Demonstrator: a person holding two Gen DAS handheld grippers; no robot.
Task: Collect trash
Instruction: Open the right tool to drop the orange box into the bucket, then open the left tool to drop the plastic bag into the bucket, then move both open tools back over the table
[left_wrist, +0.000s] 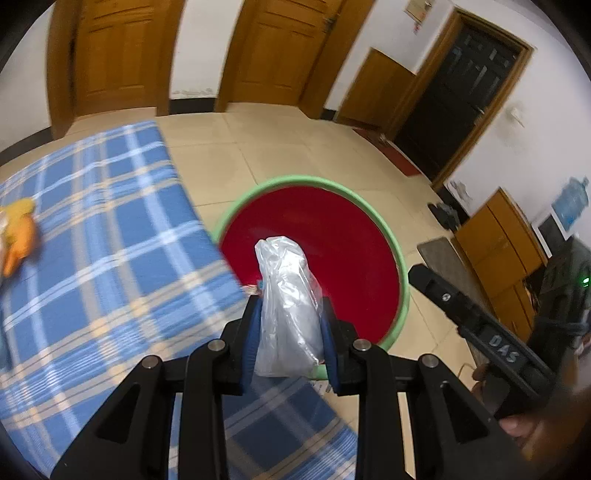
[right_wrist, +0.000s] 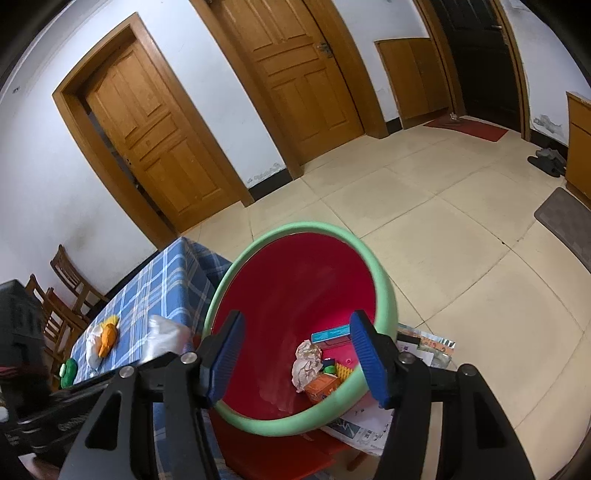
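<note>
My left gripper (left_wrist: 290, 328) is shut on a crumpled clear plastic bag (left_wrist: 286, 306) and holds it at the table's edge, in front of the red bin with a green rim (left_wrist: 369, 210). In the right wrist view my right gripper (right_wrist: 295, 354) is open and empty, with its blue pads on either side of the bin (right_wrist: 295, 288). Inside the bin lie crumpled paper (right_wrist: 306, 363), an orange box (right_wrist: 321, 387) and a teal packet (right_wrist: 330, 334). The plastic bag also shows at the left (right_wrist: 164, 338).
The table has a blue plaid cloth (left_wrist: 110, 258). An orange and white toy (right_wrist: 105, 339) and a green item (right_wrist: 68, 373) lie on it. Newspapers (right_wrist: 369, 424) lie on the tiled floor beside the bin. Wooden chairs (right_wrist: 70, 280) stand at the left.
</note>
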